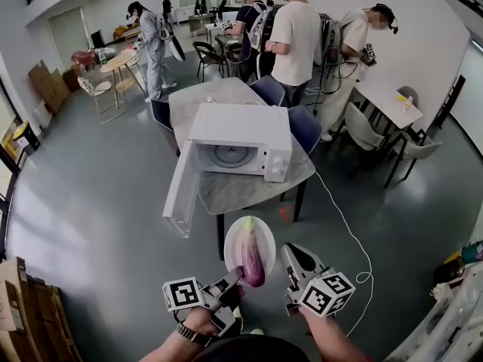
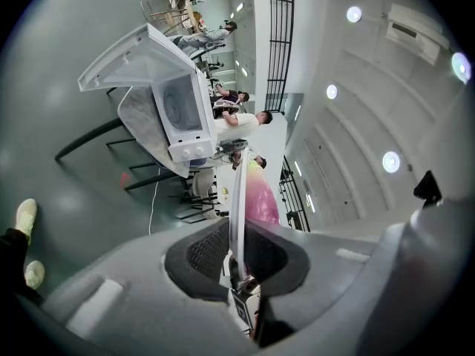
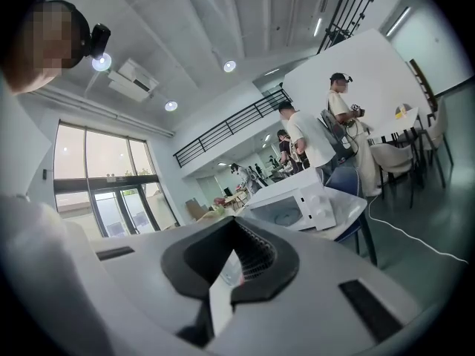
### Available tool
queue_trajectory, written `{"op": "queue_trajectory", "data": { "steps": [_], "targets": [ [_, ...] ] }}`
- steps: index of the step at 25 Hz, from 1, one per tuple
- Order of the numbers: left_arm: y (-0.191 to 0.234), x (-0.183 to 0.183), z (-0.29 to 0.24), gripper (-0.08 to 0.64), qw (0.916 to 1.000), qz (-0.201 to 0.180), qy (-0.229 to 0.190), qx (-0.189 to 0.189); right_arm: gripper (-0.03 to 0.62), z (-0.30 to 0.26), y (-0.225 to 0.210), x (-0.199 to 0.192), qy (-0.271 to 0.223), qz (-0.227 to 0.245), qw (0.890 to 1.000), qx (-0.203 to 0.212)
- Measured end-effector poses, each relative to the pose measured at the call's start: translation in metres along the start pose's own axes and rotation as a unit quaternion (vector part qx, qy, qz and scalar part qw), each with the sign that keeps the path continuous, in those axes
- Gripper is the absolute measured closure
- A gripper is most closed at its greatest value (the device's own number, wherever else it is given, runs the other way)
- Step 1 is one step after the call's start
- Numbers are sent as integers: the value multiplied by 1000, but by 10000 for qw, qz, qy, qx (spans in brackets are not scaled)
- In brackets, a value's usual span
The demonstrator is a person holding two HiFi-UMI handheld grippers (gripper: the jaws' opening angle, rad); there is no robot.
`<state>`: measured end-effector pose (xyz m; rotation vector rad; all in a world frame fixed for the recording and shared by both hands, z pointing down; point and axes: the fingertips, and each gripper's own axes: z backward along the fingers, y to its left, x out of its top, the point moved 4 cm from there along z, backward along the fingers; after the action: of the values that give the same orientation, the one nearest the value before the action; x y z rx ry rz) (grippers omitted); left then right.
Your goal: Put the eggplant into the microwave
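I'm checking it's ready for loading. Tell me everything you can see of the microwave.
The microwave is a white, boxy unit standing upright on a round grey table. Its door hangs fully open on the left side, swung out past the table edge. Inside, the round turntable shows and the cavity looks empty. Two knobs sit on the right front panel. Only the table touches it.

Ahead of the left gripper (image 1: pixel 235 276) we see a grey-clothed table (image 1: pixel 226 193), blue chairs (image 1: pixel 306 127) behind it, people (image 1: pixel 296 29) farther off, and a white cable (image 1: pixel 343 219) to the gripper's right.
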<state>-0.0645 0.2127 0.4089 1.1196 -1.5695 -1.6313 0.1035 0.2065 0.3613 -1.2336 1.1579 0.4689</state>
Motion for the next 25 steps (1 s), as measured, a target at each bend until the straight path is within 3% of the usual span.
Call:
{"op": "queue_trajectory", "data": {
  "steps": [5,13,19,25],
  "targets": [
    [10,45,-20,517,9999,30,98,25,591,-45,-7,15,-60,19,9999,-114],
    [35,101,-37,517,9989,-331,304,165,591,-96,-10,25,-162,51,9995,-248],
    [37,121,-53,517,9996,-11,269,28,591,-123,-13,35,-195,-16,9996,-203],
    [59,153,-73,517,9992,-229,112,303,591,-164,-34,43,-214,-117,9997,34]
  ]
}}
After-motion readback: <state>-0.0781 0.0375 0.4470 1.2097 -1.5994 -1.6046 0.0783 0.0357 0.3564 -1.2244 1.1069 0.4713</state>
